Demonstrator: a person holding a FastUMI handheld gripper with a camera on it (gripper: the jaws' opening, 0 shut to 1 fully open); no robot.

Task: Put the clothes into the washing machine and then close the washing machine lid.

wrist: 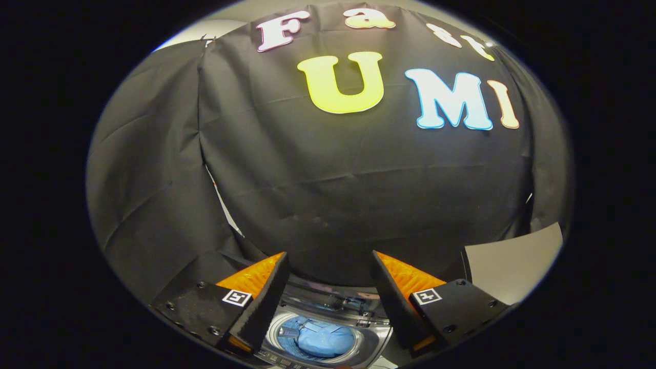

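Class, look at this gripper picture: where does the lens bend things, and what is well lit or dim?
Gripper view: the fisheye bulges the cloth wall into a dome; light falls evenly on it, creases showing; the blue clothes in the washer drum are bright and sharp between the open gripper fingers; edges darken.

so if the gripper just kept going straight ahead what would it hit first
Most likely the black cloth wall beyond the open fingers; nothing shows in between. The washing machine lies below that line, though depth is unclear.
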